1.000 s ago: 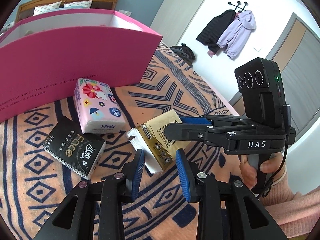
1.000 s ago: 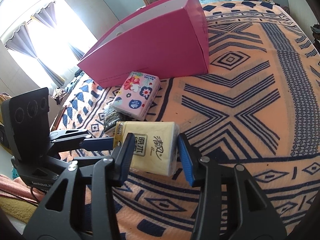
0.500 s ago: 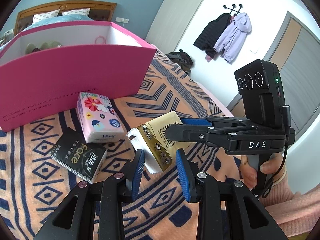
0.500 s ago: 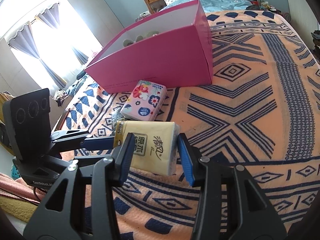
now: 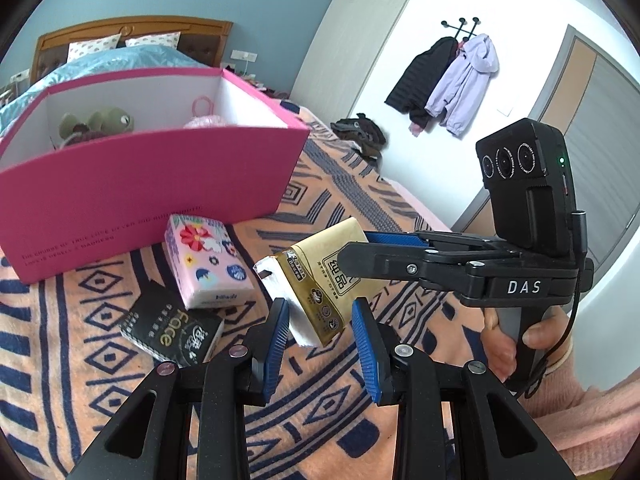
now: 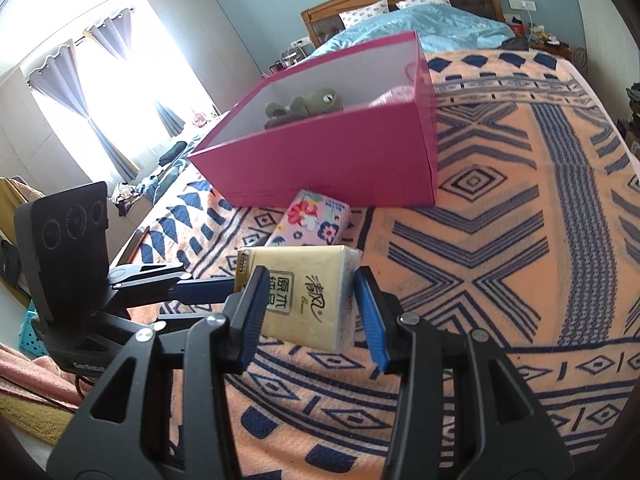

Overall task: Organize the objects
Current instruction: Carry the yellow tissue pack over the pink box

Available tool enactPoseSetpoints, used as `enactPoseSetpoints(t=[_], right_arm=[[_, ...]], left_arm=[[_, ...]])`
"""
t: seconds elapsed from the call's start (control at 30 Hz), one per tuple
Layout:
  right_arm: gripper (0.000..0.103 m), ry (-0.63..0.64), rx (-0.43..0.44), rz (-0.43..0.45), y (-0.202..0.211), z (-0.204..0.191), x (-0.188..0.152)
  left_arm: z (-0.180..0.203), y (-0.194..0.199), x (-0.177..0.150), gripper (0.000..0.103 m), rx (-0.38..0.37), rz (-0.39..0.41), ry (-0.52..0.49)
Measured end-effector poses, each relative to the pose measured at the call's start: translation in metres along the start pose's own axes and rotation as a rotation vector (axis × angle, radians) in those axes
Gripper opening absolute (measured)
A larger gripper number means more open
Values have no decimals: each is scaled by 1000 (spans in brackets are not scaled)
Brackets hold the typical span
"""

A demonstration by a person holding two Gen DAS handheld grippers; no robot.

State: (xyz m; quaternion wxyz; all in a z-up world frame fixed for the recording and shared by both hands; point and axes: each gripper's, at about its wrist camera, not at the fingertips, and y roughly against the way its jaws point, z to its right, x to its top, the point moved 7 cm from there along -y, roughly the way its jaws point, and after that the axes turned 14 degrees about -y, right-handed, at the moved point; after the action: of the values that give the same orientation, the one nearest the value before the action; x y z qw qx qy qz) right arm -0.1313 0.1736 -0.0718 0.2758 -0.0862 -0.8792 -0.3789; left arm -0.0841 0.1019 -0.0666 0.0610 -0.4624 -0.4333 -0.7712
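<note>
My right gripper (image 6: 310,314) is shut on a yellow tissue pack (image 6: 304,300) and holds it above the blanket; the gripper (image 5: 356,248) and pack (image 5: 320,280) also show in the left wrist view. My left gripper (image 5: 320,344) is open and empty just below the pack; it also shows in the right wrist view (image 6: 224,292). A pink floral tissue pack (image 5: 208,264) and a black tissue pack (image 5: 172,332) lie on the blanket in front of the open pink box (image 5: 152,176), which holds a green plush toy (image 5: 100,124).
The patterned orange and blue blanket (image 6: 500,240) covers the bed. A wooden headboard with pillows (image 6: 400,0) is at the far end. Coats (image 5: 448,80) hang on the right wall, and clothes (image 5: 360,132) lie beside the bed.
Both grippers have risen with the yellow pack, so the inside of the pink box and the plush toy in it have come into view.
</note>
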Motion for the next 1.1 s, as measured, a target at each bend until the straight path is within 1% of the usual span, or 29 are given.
enactPoseSetpoints(t=[0.33, 0.5, 0.67, 0.83, 1.1], right_arm=[[47, 39, 14, 35, 5, -15, 15], [47, 59, 9, 49, 5, -21, 25], [47, 53, 14, 61, 3, -23, 35], [47, 64, 31, 75, 5, -29, 45], [47, 91, 34, 100, 7, -36, 64]], left_arm=[[-8, 14, 16, 32, 32, 42, -13], [-15, 16, 24, 33, 48, 51, -17], [-22, 19, 34, 32, 60, 67, -22], [-31, 23, 43, 33, 71, 81, -23], [-42, 26, 61, 32, 89, 99, -30]])
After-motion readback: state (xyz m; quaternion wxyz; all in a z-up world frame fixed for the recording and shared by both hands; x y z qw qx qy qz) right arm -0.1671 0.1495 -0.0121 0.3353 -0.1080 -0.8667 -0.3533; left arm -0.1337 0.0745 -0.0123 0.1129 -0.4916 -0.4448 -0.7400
